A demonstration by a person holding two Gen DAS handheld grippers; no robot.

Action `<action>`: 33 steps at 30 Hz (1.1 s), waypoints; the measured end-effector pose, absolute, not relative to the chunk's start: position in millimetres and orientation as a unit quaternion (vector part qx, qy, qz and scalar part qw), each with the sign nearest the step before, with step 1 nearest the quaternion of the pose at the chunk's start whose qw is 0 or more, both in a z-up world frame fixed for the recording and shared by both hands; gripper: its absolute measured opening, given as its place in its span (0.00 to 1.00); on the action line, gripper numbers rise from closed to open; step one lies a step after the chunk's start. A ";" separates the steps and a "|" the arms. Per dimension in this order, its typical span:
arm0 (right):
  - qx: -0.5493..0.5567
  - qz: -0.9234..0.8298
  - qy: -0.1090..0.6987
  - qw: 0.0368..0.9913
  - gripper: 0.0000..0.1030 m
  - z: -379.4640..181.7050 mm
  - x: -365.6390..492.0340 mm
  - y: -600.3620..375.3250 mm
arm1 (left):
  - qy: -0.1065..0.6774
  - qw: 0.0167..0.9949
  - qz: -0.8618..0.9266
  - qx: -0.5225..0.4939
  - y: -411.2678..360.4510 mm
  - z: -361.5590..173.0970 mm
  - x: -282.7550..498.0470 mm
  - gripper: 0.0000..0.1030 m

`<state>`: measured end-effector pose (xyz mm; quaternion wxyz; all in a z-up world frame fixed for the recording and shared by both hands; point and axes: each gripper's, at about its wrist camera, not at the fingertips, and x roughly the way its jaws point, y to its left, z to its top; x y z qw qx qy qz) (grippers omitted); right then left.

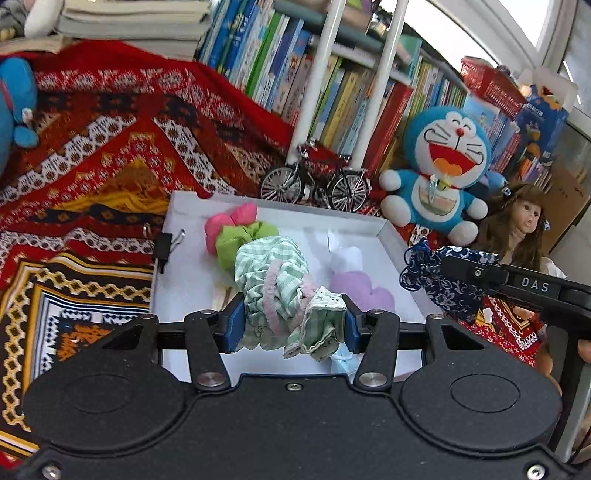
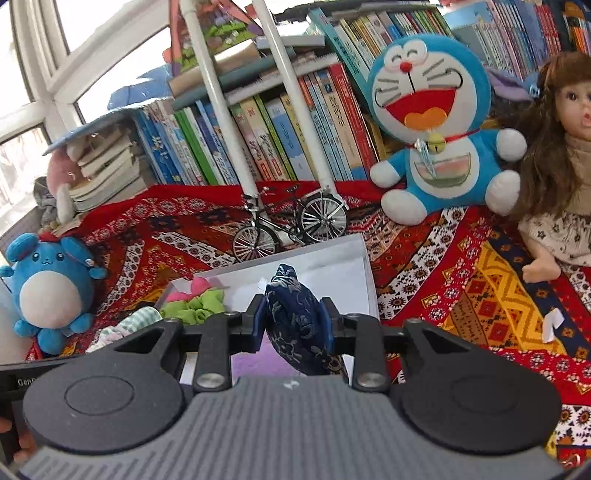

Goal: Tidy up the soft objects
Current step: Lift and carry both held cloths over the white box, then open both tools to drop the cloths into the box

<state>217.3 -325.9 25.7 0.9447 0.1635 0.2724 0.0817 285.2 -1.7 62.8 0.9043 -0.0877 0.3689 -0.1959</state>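
Both my grippers are carrying cloth bundles over the shallow white cardboard tray [image 1: 389,230].

My left gripper [image 1: 291,325] is pinching a green-checked, pink-trimmed fabric bundle [image 1: 275,291]; my right gripper [image 2: 295,325], lettered "DAS", is squeezing a navy floral cloth pouch [image 2: 297,325] above the tray's right edge.

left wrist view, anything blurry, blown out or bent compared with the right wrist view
Left wrist view: the red patterned cloth smears at far left, and the window is blown out. Right wrist view: sharper, the white poles lean with fisheye, glare on its windows.
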 end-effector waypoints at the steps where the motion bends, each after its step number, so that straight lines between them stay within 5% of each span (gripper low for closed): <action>1: 0.163 0.079 0.275 0.944 0.35 24.1 220.0 -325.0 | 0.371 0.904 -0.195 -0.088 -3.7 61.6 287.2 0.47; 33: 0.171 0.087 0.320 0.928 0.37 -2.8 242.6 -308.4 | 0.407 0.886 -0.192 -0.113 -15.0 27.4 308.2 0.55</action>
